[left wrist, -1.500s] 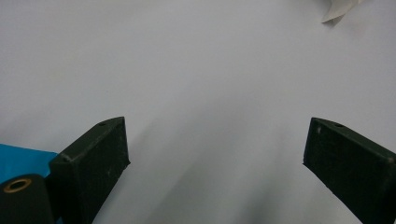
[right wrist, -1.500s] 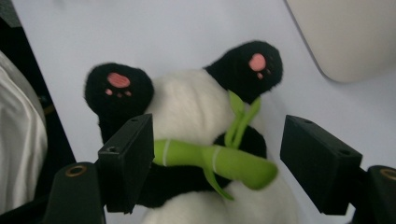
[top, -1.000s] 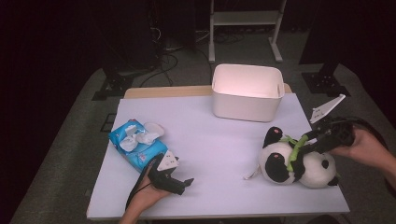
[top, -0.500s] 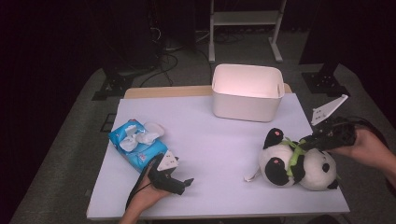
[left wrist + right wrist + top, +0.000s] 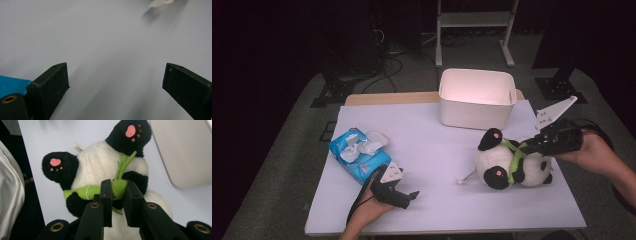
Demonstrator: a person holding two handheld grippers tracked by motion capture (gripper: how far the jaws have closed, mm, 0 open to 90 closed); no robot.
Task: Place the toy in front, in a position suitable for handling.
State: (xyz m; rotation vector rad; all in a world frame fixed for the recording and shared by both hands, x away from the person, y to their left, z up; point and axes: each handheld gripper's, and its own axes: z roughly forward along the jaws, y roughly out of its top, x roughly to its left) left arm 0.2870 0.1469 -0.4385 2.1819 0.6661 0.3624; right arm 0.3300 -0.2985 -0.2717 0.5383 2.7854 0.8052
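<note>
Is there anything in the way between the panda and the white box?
Nothing visible. The right gripper is shut on the panda's green bamboo, and only bare table lies between the panda and the white box just behind it.

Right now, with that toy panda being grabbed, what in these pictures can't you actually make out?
- Panda's face: turned away in the high view; the right hand-held gripper, clamped on the green bamboo stalk, blocks it in the right gripper view.
- White bin's bottom: hidden by its near wall in the high view.
- Blue wipes pack's print: too small there; cut off in the left gripper view.
</note>
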